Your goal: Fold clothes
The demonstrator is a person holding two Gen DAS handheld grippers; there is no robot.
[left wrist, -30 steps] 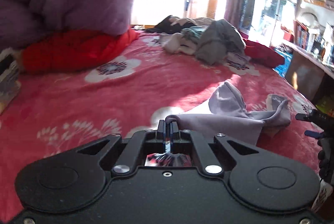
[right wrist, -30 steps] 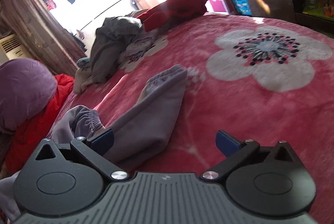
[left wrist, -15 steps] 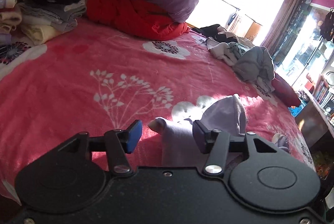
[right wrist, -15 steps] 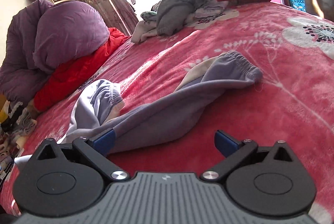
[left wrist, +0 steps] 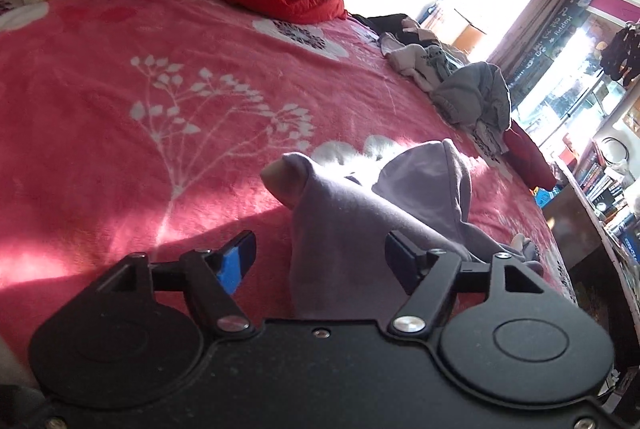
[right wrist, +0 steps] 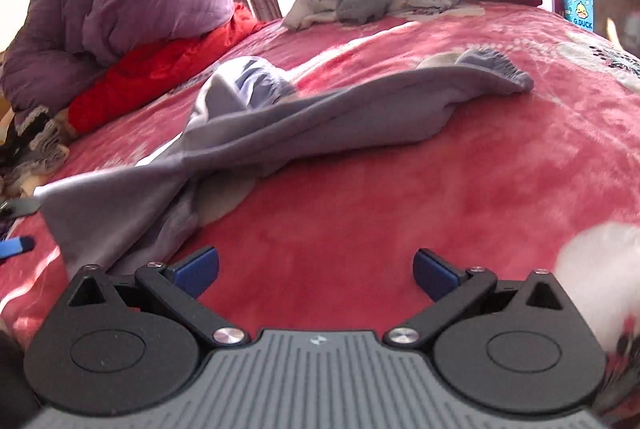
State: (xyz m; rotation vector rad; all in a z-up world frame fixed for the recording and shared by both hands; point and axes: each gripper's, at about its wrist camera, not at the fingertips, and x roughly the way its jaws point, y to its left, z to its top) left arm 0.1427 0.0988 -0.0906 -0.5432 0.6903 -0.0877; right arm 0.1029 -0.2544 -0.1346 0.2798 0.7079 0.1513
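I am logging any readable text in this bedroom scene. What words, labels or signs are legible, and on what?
"G.DUCK": on the blue box beside the bed, under a yellow duck picture.
"Happy": on the dark banner by the window, seen tilted; its other letters are too blurred to read.
Book spines on the shelf: too small to read.

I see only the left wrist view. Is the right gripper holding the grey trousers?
Observer: No. The right gripper is open, with only the red blanket between its jaws.
Operator: Where are the grey trousers from it?
Observer: They lie ahead, mostly to its left.
Operator: And the far leg?
Observer: It stretches to the right; its elastic cuff rests on the blanket.
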